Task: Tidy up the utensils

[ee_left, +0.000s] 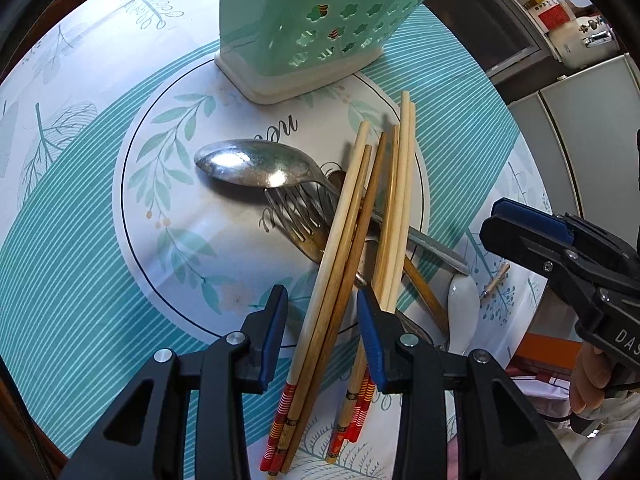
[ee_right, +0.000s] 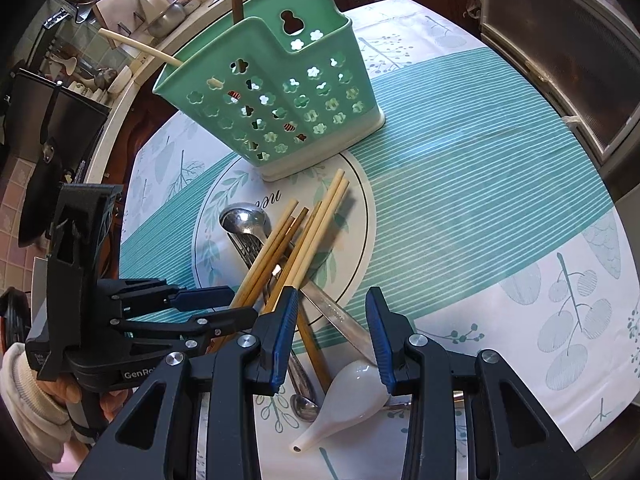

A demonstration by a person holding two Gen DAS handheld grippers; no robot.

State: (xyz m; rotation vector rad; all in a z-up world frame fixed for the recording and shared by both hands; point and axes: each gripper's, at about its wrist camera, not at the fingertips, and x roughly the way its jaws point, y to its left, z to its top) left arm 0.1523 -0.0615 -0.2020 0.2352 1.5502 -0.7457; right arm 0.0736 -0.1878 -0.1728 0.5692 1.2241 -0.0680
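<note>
A pile of utensils lies on the patterned tablecloth: several bamboo chopsticks [ee_left: 352,236] [ee_right: 296,240], a metal spoon [ee_left: 248,164] [ee_right: 244,218], a fork [ee_left: 300,208], a white ceramic spoon [ee_right: 348,394] [ee_left: 462,312] and a metal handle [ee_right: 340,314]. A green perforated utensil holder [ee_left: 320,20] [ee_right: 276,100] stands behind them with two sticks in it. My left gripper [ee_left: 322,336] [ee_right: 224,304] is open, its fingers either side of the chopsticks' lower ends. My right gripper [ee_right: 332,340] [ee_left: 520,220] is open above the ceramic spoon.
The round table's tablecloth [ee_right: 460,200] carries teal stripes and leaf prints. A kitchen counter with pots and bottles [ee_right: 120,0] stands behind the holder. Cabinets [ee_right: 560,60] stand at the right.
</note>
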